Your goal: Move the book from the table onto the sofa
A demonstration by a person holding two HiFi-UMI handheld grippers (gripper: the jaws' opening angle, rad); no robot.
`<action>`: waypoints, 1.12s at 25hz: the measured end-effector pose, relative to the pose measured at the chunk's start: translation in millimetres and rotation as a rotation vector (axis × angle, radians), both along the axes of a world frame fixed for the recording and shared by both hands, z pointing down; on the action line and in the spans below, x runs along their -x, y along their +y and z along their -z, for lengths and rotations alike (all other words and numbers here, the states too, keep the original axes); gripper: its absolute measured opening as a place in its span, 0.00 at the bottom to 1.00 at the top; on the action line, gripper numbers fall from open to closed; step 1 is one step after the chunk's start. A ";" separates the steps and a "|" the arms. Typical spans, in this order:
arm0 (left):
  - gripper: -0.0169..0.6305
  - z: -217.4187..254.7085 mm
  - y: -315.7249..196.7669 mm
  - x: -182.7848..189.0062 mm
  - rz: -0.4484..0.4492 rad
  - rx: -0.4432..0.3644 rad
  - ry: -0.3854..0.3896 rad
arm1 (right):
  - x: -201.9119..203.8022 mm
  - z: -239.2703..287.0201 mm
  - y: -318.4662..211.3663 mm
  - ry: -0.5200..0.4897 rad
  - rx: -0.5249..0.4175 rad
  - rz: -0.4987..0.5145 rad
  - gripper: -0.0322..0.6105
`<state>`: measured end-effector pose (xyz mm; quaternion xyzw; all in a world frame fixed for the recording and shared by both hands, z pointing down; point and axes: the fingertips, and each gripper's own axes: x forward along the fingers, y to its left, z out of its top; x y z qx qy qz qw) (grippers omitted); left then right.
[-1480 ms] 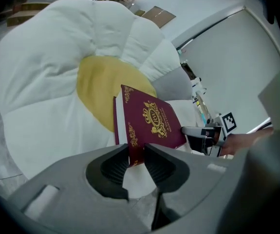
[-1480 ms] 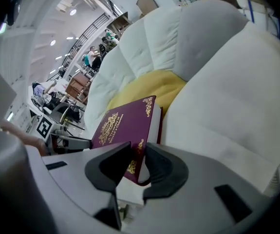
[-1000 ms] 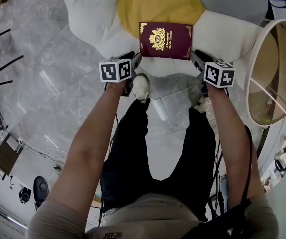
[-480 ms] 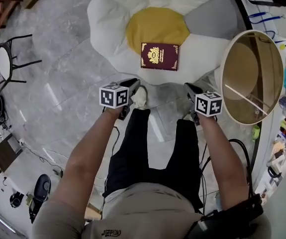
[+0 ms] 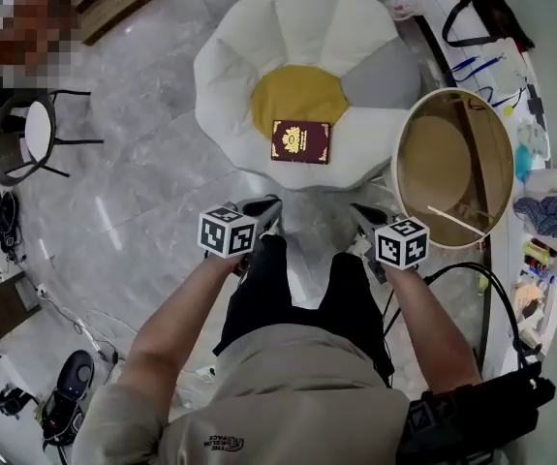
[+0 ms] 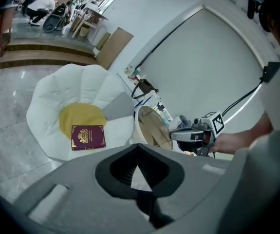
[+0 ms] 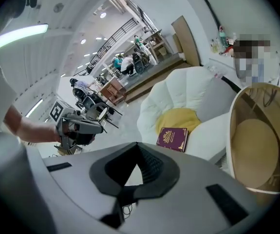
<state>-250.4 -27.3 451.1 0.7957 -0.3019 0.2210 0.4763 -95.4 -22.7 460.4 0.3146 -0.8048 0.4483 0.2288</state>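
Note:
The dark red book (image 5: 300, 141) with a gold crest lies flat on the flower-shaped white sofa (image 5: 259, 56), at the front edge of its yellow middle. The book also shows in the left gripper view (image 6: 87, 137) and the right gripper view (image 7: 172, 139). My left gripper (image 5: 268, 207) and right gripper (image 5: 360, 212) hang in the air well short of the sofa, side by side, apart from the book. Both are shut with nothing between the tips, as seen close up for the left gripper (image 6: 139, 172) and the right gripper (image 7: 137, 174).
A round wooden table (image 5: 443, 153) with a thin stick on it stands right of the sofa. A black-framed chair (image 5: 26, 134) is at the far left. Clutter and cables line the right wall (image 5: 540, 192). My legs and feet are below the grippers.
Both grippers have drawn back from the book's near corners and risen. The view has lifted, so the sofa and book look smaller. The book stays where it lay.

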 end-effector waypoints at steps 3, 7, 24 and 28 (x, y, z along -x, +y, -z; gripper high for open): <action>0.04 54.8 15.1 -20.2 -0.023 -0.065 0.016 | -10.5 50.2 11.3 -0.020 -0.042 0.003 0.07; 0.04 121.8 31.7 -42.7 -0.038 -0.145 0.044 | -18.0 107.6 26.6 -0.038 -0.111 0.038 0.07; 0.04 250.8 59.5 -90.7 -0.080 -0.328 0.067 | -47.2 237.8 56.7 -0.073 -0.317 0.119 0.07; 0.04 255.1 56.9 -91.9 -0.067 -0.331 0.068 | -50.4 244.3 58.4 -0.074 -0.331 0.136 0.07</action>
